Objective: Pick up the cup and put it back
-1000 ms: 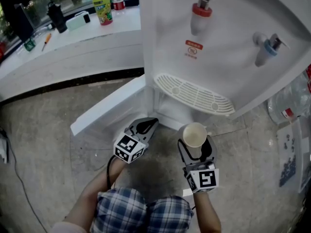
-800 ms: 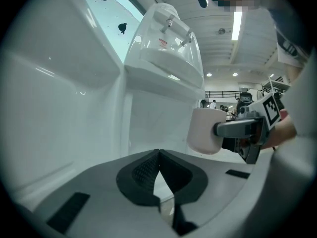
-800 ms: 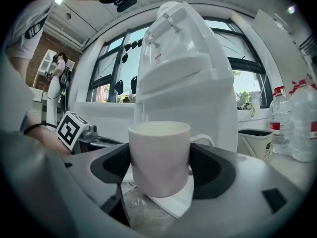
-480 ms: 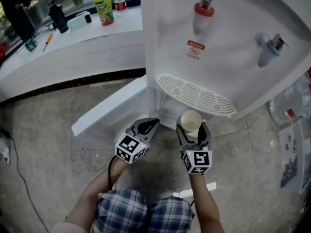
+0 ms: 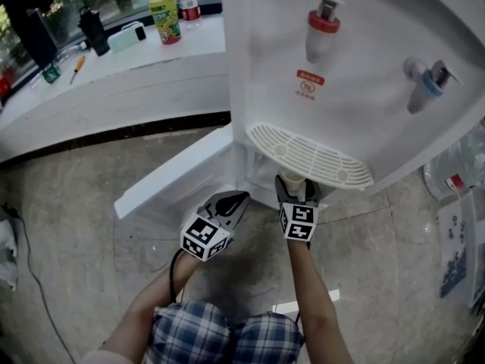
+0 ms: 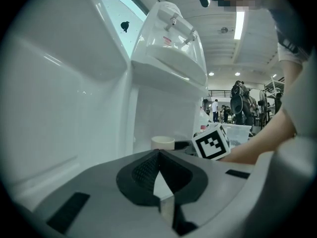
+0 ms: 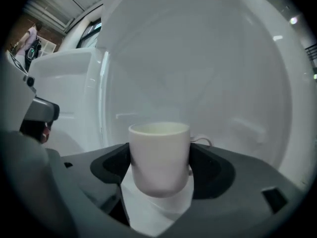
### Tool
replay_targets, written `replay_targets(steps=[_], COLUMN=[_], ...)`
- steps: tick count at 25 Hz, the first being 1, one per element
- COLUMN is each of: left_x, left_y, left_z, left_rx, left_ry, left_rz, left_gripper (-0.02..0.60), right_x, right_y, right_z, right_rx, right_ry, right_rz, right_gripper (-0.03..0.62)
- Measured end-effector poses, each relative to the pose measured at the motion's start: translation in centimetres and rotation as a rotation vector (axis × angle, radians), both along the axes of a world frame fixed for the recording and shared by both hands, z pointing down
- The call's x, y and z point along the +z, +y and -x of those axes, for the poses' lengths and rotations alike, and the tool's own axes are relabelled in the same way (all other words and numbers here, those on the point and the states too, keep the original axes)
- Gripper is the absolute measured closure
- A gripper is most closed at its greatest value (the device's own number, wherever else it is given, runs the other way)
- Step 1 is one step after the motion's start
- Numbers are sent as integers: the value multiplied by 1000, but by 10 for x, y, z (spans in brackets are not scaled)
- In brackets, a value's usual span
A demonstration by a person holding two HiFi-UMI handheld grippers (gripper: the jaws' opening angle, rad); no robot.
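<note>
Right gripper [image 5: 297,193] jaws wide, pads clamped on the upright white cup [image 7: 159,155], which in the head view sits mostly hidden under the drip tray [image 5: 311,155] at its 12 o'clock; left gripper [image 6: 158,155] at its 9 o'clock has jaws closed and empty.

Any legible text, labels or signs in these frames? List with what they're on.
None legible.
Red sign on dispenser: too small.
Green can print: blurred.
Bottle red label: too small.
Cube markers: patterns, no letters.
</note>
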State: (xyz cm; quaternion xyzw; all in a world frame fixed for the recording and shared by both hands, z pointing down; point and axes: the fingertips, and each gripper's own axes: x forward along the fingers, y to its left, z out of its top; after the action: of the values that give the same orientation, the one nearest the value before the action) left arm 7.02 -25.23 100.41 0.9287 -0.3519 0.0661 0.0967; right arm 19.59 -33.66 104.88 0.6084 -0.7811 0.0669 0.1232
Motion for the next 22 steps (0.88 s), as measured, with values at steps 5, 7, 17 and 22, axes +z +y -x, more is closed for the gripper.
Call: replay_targets(steps=[5, 7, 17, 22], left_x=[2, 2, 0, -3], left_y=[2, 2, 4, 5], left_z=[0, -2, -4, -3], left_rx=[1, 6, 6, 3], left_ry=[4, 2, 8, 7], left_rz=[4, 3, -2, -5], left_gripper=[557, 557, 557, 557], right_x=[29, 41, 48, 33], right_y=[-17, -17, 2, 13], right_z=[-8, -13, -5, -3], right_rx=[38, 52, 38, 35], right_ry=[28, 26, -30, -51], right_rz=[67, 107, 143, 106], right_gripper=[207, 207, 115, 115])
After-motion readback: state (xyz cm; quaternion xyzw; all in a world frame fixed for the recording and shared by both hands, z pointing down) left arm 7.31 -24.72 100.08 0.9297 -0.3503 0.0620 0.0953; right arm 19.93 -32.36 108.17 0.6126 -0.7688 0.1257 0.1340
